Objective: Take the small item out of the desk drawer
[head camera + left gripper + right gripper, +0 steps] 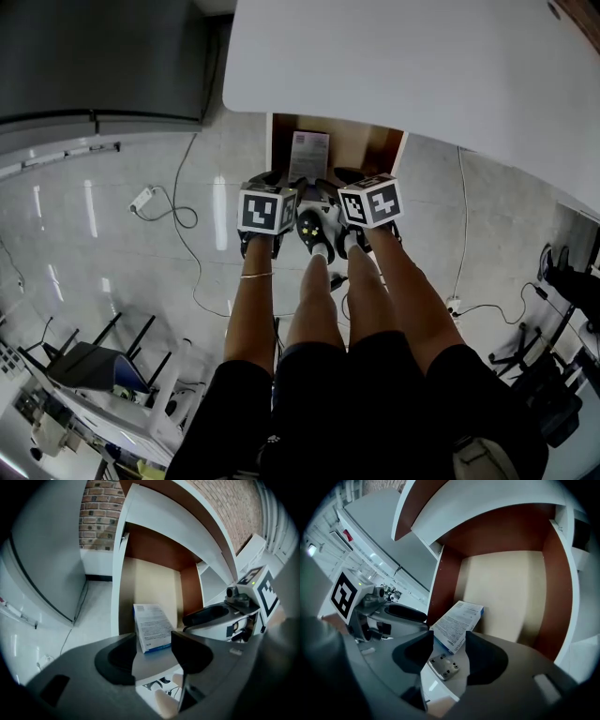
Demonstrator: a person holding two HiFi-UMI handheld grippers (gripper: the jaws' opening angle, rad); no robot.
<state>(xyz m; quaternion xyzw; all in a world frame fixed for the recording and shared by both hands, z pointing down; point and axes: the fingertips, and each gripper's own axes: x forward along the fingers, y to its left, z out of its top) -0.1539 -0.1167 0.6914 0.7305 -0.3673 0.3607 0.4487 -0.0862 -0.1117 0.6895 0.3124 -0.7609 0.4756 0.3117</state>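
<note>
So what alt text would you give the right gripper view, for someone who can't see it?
A white and blue printed box lies in an open, brown-walled drawer. It is seen past the two dark jaws of the right gripper, which stand apart and hold nothing.

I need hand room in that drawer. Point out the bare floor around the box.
Bare drawer floor runs behind the box to the back wall and along its right to the brown side wall. Crowded: the front edge, where the open left gripper and right gripper hover together.
</note>
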